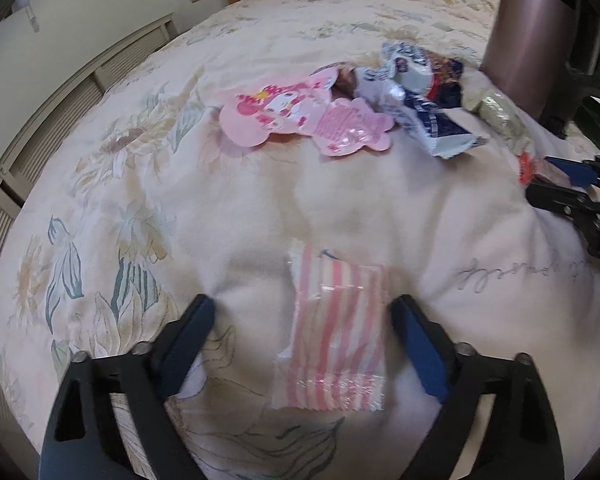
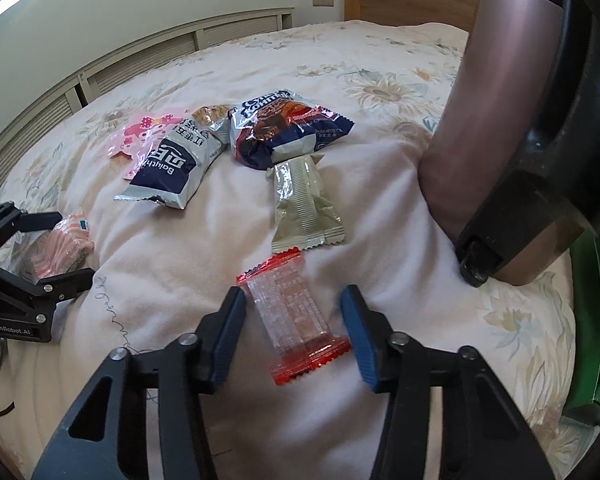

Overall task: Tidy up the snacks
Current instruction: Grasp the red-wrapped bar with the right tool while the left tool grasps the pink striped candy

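Between the fingers of the left gripper [image 1: 304, 344] a pink-striped candy packet [image 1: 334, 336] is lying flat on the floral bedspread [image 1: 148, 184], and the pads are standing clear of it on both sides, so that claw is open around the packet rather than gripping it. Just ahead of the right gripper [image 2: 294, 336] a clear packet with red ends [image 2: 296, 328] is sitting between its blue pads; they are close to its edges, but I am seeing no pinch or crumple in the wrapper, so I am reading that claw as open too.

To do this step well, I would be keeping both claws low and centred, pressing lightly into the soft cover so the pads catch the thin wrapper edges instead of sliding over them.

Further ahead of the claws the other snacks are lying in a loose heap: a pink character-shaped pack [image 1: 284, 116], a navy-and-silver bag [image 2: 176, 164], a blue cookie bag [image 2: 284, 132] and an olive-green wrapper [image 2: 304, 204]. No tray or box is showing clearly; something green [image 2: 584, 320] is peeking in beyond the right claw, and I cannot tell what it is or holds.
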